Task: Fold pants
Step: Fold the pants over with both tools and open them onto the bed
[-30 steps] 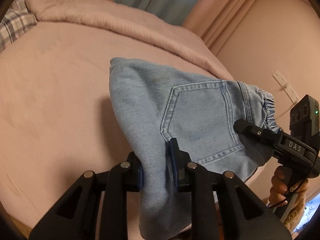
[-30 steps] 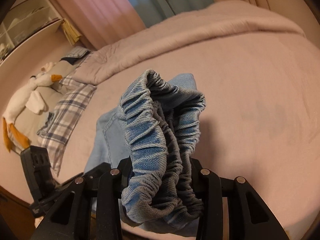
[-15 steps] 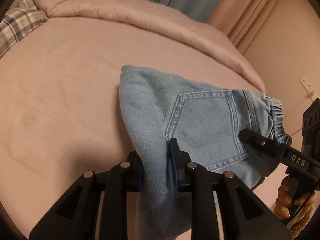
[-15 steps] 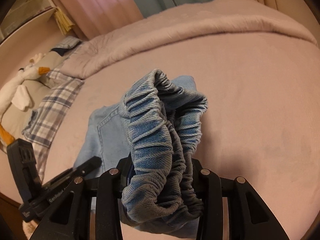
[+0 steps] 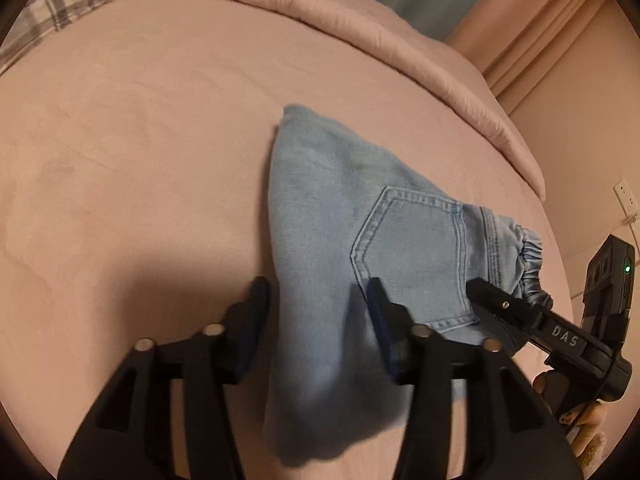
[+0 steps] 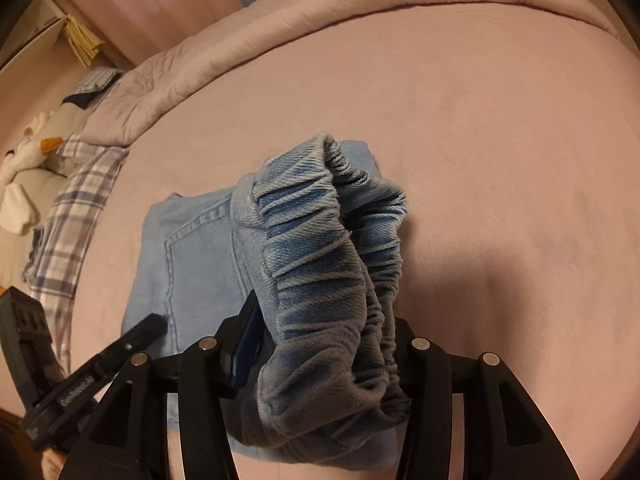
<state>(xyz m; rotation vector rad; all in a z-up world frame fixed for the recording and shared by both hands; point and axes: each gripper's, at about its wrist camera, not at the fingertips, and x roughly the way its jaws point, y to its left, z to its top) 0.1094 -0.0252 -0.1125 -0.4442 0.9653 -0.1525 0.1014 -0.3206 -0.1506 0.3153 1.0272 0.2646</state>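
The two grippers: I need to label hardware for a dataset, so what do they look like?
Both are matte black with angular, cut-out fingers, silver pivot pins and blue pads. The right gripper shows white "DAS" lettering, a boxy rear module with a green light and a thin cable. The left gripper looks alike.

Hidden and cut-off parts

Lower jeans [image 5: 344,248] blurred behind left gripper [image 5: 316,300]; stuffed goose [image 6: 20,184] and plaid pillow [image 5: 60,8] cropped at frame edges.
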